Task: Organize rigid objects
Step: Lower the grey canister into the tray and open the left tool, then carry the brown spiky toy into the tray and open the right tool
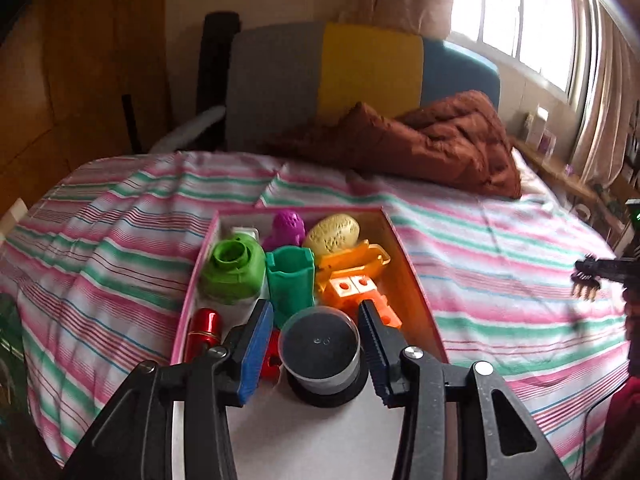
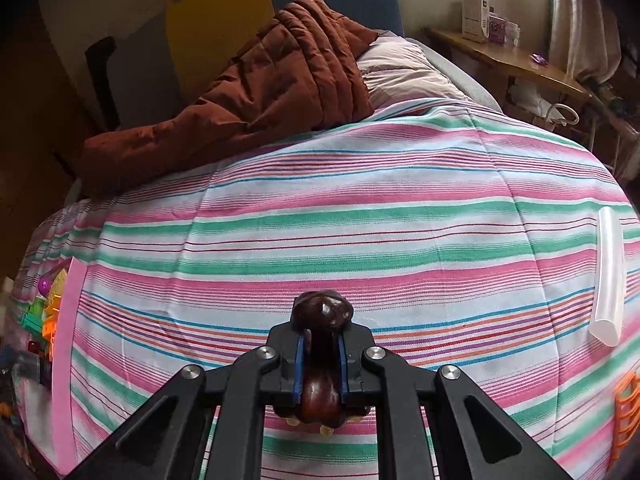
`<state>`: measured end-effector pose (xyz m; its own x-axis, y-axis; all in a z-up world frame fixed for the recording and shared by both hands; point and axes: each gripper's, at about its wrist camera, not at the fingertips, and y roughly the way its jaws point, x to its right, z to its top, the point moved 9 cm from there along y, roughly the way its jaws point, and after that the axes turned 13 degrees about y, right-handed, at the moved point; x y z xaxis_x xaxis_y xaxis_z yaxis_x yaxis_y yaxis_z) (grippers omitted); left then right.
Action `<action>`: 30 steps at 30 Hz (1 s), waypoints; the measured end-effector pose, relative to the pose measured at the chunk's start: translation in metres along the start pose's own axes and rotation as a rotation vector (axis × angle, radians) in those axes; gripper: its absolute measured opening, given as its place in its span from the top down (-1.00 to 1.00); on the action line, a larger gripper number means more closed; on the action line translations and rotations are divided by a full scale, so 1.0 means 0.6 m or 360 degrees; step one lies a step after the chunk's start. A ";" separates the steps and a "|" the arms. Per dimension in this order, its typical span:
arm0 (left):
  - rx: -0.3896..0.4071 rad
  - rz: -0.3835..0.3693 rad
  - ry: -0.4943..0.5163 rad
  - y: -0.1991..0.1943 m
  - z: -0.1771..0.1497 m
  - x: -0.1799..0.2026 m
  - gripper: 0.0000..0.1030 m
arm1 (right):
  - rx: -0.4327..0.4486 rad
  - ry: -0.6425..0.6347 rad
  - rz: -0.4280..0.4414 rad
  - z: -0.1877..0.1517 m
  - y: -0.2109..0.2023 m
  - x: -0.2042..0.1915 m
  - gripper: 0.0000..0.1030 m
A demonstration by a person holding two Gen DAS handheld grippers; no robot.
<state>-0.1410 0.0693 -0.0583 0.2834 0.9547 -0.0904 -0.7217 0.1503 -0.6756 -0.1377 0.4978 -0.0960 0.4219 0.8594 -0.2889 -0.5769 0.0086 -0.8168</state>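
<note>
A pink box (image 1: 416,280) on the striped bed holds several toys: a green cup-shaped toy (image 1: 232,270), a teal cup (image 1: 290,280), orange pieces (image 1: 356,276), a purple figure (image 1: 286,230), a yellow egg (image 1: 332,232) and a red cylinder (image 1: 204,332). My left gripper (image 1: 316,346) is open, its jaws on either side of a black round jar (image 1: 320,354) standing in the box's near end. My right gripper (image 2: 320,356) is shut on a dark brown glossy toy (image 2: 322,312) above the bedspread. That toy also shows in the left wrist view (image 1: 588,276) at the far right.
A clear plastic tube (image 2: 610,276) lies on the bed at right. An orange lattice piece (image 2: 626,412) shows at the right edge. A brown quilt (image 1: 420,140) is bunched at the bed's head. The box edge (image 2: 64,344) shows at far left.
</note>
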 end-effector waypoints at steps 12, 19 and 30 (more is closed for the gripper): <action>0.0107 -0.0194 -0.0185 -0.066 -0.064 -0.012 0.14 | -0.0047 0.0000 0.0155 -0.017 0.008 -0.027 0.75; 0.0048 -0.0247 -0.0121 -0.071 -0.098 0.005 0.14 | -0.0156 0.0035 0.0327 -0.050 -0.006 -0.088 0.75; -0.0011 -0.0303 -0.0139 -0.082 -0.110 -0.016 0.14 | -0.0216 -0.0376 0.0671 -0.203 -0.094 -0.313 0.75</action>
<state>-0.0666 0.0356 -0.0727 0.3586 0.9278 0.1030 -0.6560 0.3289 -0.6793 -0.0992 0.2738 -0.0568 -0.0072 0.8662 -0.4996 -0.5602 -0.4174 -0.7155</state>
